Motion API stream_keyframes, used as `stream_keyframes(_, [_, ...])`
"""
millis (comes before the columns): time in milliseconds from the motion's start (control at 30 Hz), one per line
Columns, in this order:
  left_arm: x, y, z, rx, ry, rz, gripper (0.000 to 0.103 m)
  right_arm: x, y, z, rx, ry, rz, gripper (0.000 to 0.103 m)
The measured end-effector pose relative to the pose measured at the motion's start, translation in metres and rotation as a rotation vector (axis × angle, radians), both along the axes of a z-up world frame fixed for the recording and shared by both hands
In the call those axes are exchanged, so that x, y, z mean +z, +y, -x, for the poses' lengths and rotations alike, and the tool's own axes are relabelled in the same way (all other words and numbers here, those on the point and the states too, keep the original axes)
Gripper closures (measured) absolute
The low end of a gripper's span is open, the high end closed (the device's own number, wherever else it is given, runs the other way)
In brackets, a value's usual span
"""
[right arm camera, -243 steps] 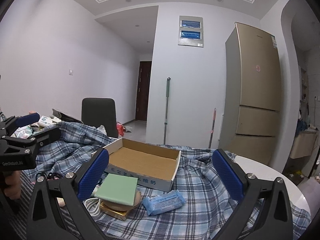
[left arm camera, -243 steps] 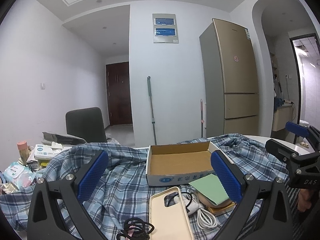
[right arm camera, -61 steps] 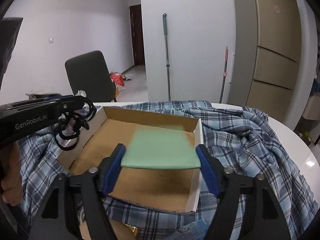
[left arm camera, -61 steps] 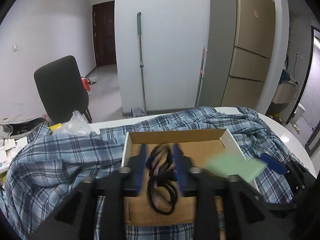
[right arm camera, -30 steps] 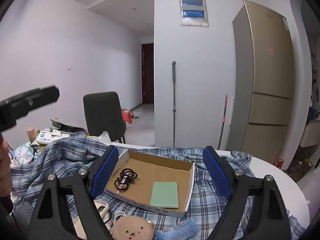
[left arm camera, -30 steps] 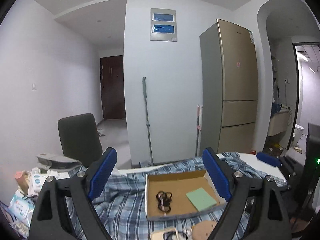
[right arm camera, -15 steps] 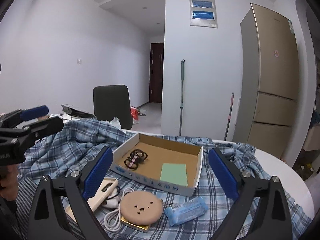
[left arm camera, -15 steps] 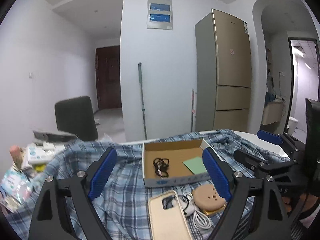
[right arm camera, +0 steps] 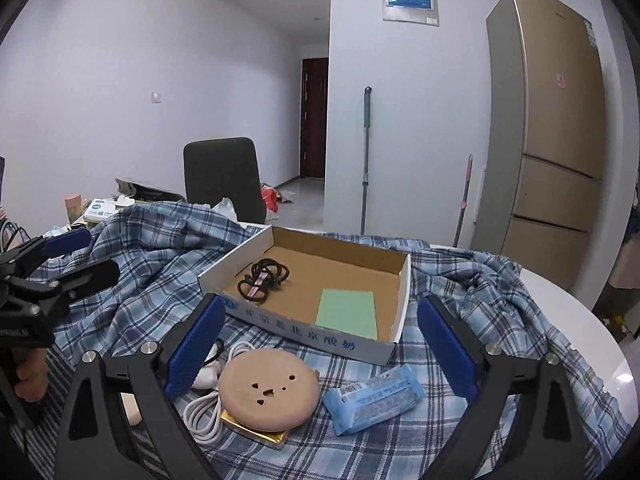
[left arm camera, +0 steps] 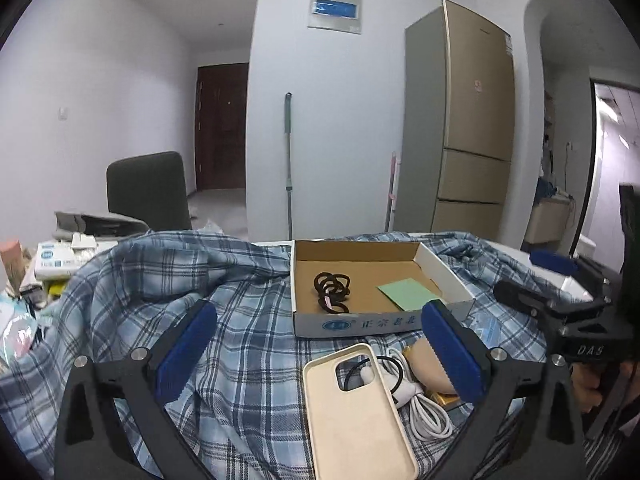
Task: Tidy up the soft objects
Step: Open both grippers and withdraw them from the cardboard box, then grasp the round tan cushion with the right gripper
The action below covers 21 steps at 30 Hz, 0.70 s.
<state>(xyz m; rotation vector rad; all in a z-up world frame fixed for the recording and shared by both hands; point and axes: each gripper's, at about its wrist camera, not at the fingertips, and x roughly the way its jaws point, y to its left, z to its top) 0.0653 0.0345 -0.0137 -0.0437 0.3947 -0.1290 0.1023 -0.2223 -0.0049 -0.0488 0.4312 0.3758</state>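
A shallow cardboard box sits on a blue plaid cloth. Inside lie black hair ties and a green pad. In front of the box lie a cream phone case, a white cable, a round tan pad and a blue tissue pack. My left gripper is open and empty above the phone case. My right gripper is open and empty above the tan pad.
A dark chair stands behind the table. Clutter of boxes and packets lies at the table's left. A fridge and a mop stand against the back wall. The white table edge shows at right.
Both grippers have released the hair ties and green pad into the box, pulled back, and lowered toward the objects in front of the box.
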Motion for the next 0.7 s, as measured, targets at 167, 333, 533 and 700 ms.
stream_keyframes(167, [0.0,-0.001,0.0,0.002,0.002,-0.009,0.0,-0.006,0.002,-0.005,0.022,0.04,-0.001,0.006])
stream_keyframes(333, [-0.002,-0.001,-0.002,0.007,0.018,-0.014,0.0,-0.015,0.011,-0.011,0.1,0.12,0.01,0.006])
stream_keyframes(533, [-0.002,-0.003,-0.003,0.007,0.02,-0.022,0.0,-0.035,0.029,-0.018,0.181,0.246,0.06,0.007])
stream_keyframes(700, [-0.003,-0.003,-0.003,0.007,0.021,-0.026,0.0,-0.051,0.035,-0.028,0.18,0.329,0.094,0.007])
